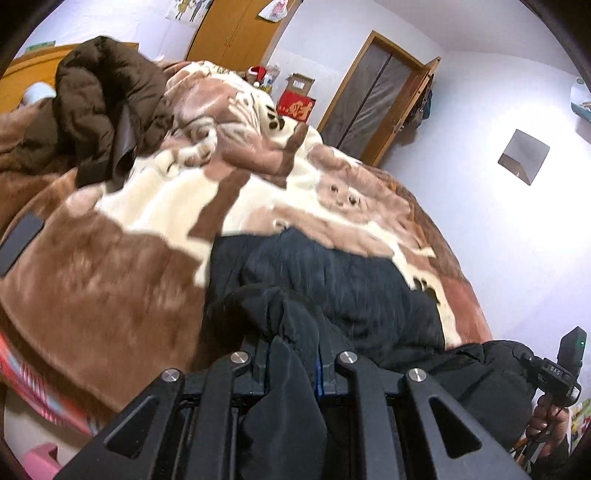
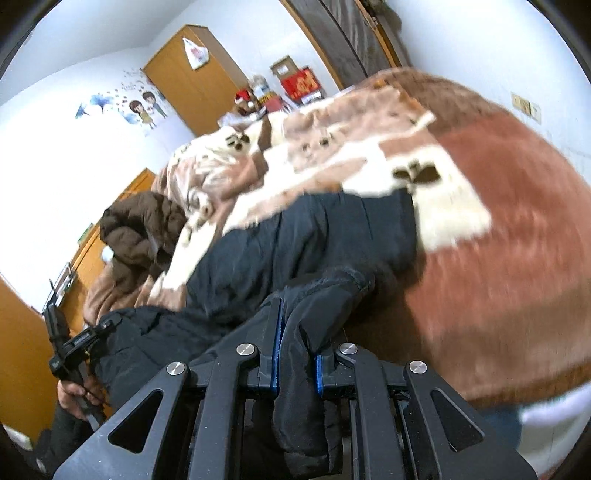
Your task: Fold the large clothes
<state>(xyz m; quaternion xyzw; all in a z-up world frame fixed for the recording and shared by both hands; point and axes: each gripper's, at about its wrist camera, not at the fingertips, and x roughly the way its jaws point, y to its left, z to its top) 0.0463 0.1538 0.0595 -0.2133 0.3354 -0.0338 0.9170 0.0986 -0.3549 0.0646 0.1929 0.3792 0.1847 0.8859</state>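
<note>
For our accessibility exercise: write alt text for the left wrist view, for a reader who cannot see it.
The left hand-held gripper is shut on a bunched edge of a black jacket that trails onto a bed covered by a brown and cream blanket. A brown coat lies heaped further back; the right hand-held gripper clamps the jacket at far right.

1. My left wrist camera sits just behind the left gripper (image 1: 293, 354), looking down across the blanket (image 1: 110, 266) toward the wardrobe (image 1: 236, 29).
2. My right wrist camera sits close behind the right gripper (image 2: 297, 354), tilted.
3. Both views share the black garment (image 1: 351, 280) and the brown coat (image 1: 96, 96).
</note>
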